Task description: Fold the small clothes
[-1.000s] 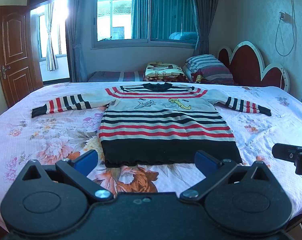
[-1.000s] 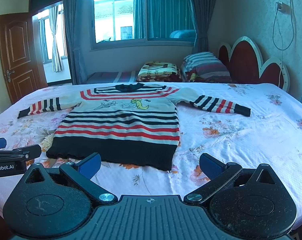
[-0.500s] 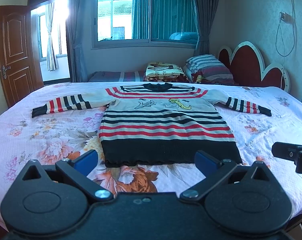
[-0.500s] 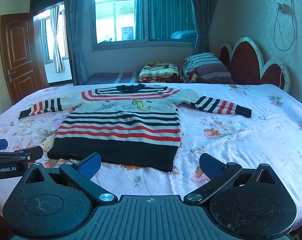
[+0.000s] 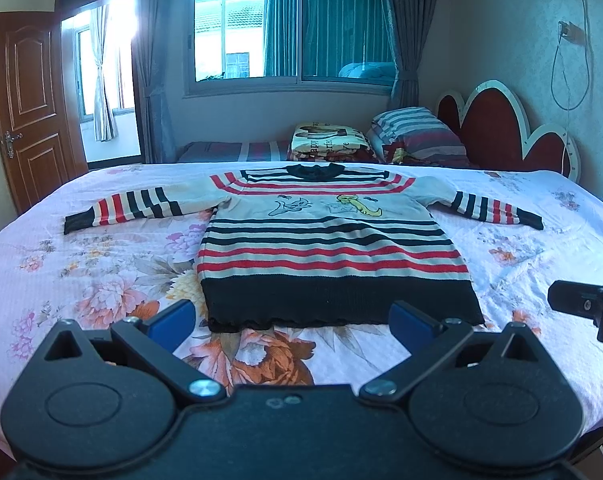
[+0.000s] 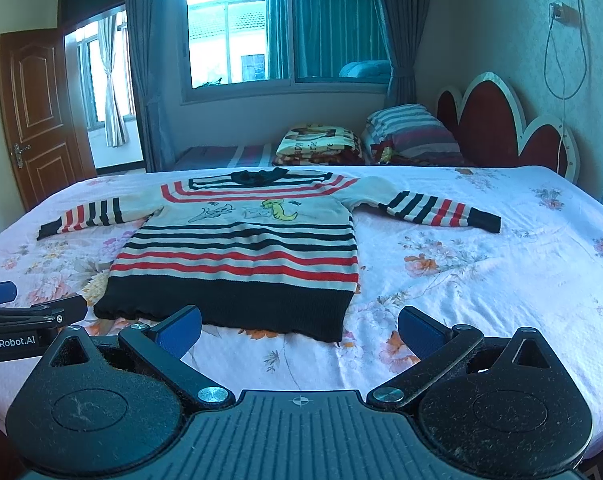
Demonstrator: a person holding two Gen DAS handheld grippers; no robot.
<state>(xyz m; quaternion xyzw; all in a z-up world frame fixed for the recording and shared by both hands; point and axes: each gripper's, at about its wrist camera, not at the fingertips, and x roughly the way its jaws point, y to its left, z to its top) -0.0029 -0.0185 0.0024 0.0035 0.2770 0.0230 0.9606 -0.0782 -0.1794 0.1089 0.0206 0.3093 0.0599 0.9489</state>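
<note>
A small striped sweater (image 5: pixel 333 248), cream with red and dark bands and a cartoon print, lies flat on the bed with both sleeves spread out; it also shows in the right wrist view (image 6: pixel 241 252). My left gripper (image 5: pixel 291 322) is open and empty, hovering just short of the sweater's dark hem. My right gripper (image 6: pixel 299 328) is open and empty, near the hem's right corner. Each gripper shows at the edge of the other's view: the right gripper in the left wrist view (image 5: pixel 589 304), the left gripper in the right wrist view (image 6: pixel 25 320).
The bed (image 5: pixel 81 280) has a pink floral sheet. Pillows (image 5: pixel 413 132) and a folded blanket (image 5: pixel 333 144) lie at the far end by a red headboard (image 5: pixel 501 124). A window, curtains and a wooden door (image 5: pixel 25 104) stand behind.
The right wrist view has shifted slightly, with the sweater sitting a little further right and lower. The left gripper is almost still. Both stay open.
</note>
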